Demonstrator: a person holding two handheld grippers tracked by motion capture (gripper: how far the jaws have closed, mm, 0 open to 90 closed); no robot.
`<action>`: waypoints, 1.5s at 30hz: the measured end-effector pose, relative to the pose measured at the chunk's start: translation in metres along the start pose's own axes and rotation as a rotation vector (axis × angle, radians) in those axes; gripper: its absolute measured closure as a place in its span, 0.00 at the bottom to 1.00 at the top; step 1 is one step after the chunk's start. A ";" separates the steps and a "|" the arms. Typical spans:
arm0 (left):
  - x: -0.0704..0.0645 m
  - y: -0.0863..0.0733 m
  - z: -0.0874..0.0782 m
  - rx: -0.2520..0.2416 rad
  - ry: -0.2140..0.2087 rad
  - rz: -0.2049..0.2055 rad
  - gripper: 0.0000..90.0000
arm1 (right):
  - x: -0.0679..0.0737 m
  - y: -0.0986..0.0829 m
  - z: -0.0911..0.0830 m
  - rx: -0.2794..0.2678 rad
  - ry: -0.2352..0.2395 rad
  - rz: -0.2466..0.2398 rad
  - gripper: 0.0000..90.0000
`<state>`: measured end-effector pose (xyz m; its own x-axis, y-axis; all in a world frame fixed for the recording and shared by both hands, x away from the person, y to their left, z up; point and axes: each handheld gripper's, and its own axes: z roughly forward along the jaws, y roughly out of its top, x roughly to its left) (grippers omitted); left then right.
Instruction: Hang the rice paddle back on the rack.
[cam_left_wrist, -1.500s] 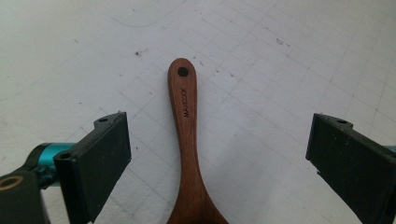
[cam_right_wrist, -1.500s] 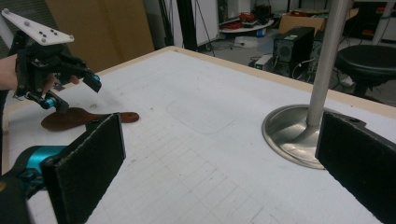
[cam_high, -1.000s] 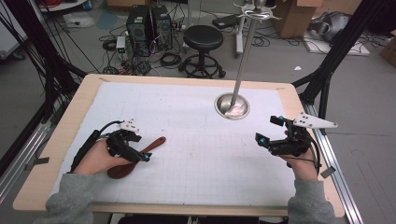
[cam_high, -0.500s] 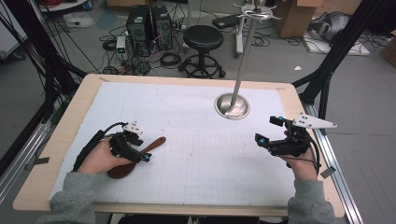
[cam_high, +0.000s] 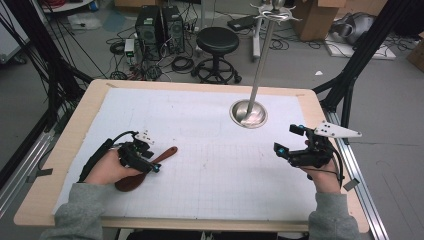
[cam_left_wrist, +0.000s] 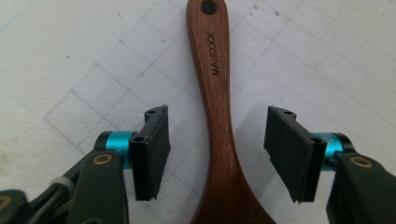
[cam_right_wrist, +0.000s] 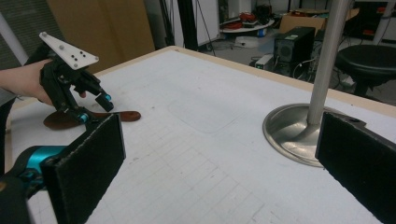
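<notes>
Left gripper (cam_left_wrist: 212, 151) has settled lower, jaws spread astride the wooden spoon (cam_left_wrist: 215, 107) handle pointing twelve o'clock, likely pre-grasp; right gripper (cam_right_wrist: 224, 163) idles spread.

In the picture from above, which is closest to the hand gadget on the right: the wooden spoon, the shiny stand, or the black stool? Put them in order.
From the right gripper:
1. Metal stand, its round base on the table just ahead and to the left.
2. Wooden spoon, across the table under the left gripper.
3. Black stool, on the floor beyond the table's far edge.
</notes>
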<state>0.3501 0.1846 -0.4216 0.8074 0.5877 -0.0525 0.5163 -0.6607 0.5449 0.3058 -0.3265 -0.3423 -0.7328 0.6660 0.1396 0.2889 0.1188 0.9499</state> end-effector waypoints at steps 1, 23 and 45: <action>0.000 0.000 0.000 0.003 0.001 0.005 0.47 | 0.000 0.000 0.000 0.002 0.002 0.003 0.00; -0.008 0.008 -0.001 0.082 0.038 0.032 0.65 | 0.000 -0.002 0.000 0.008 0.000 0.002 0.00; -0.005 0.015 0.001 0.134 0.033 0.031 0.75 | 0.000 -0.004 0.002 0.023 -0.001 0.005 0.00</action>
<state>0.3540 0.1712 -0.4135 0.8147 0.5799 -0.0088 0.5268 -0.7336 0.4293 0.3052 -0.3256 -0.3469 -0.7305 0.6676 0.1439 0.3066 0.1324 0.9426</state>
